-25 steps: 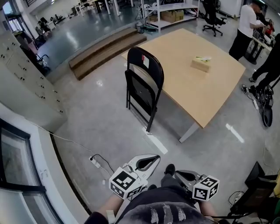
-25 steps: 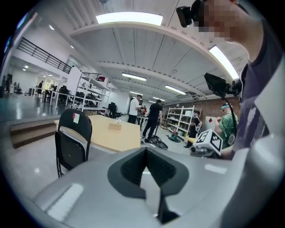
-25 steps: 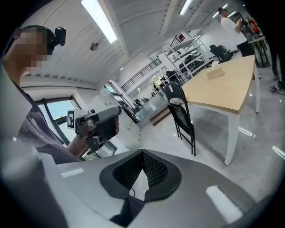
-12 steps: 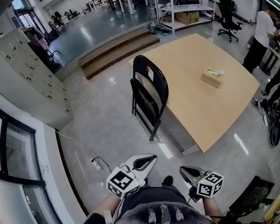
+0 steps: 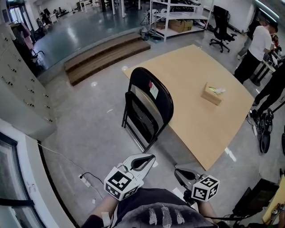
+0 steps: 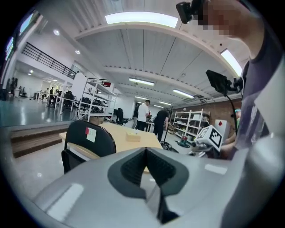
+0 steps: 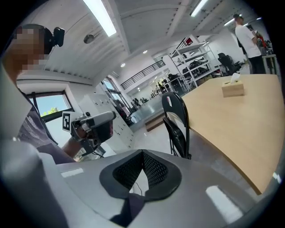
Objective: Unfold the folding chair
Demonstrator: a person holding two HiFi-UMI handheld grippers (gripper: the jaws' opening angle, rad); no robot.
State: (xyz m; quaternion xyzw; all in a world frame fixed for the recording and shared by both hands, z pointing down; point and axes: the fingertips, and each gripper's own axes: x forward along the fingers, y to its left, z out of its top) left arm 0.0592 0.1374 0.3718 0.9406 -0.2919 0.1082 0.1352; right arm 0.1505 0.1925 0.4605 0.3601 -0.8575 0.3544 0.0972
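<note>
We cannot read the small sticker [image 5: 153, 90] on the folding chair [image 5: 146, 76]. The picture's edge cuts off a person in black [image 5: 274, 85].

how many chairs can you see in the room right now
2. A folded black folding chair stands at the wooden table's near-left edge; a black office chair sits beyond the table, near the shelves. Others may be hidden farther back.

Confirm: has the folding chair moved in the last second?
No. The folding chair still stands folded against the same edge of the wooden table; only the head view has shifted.
</note>
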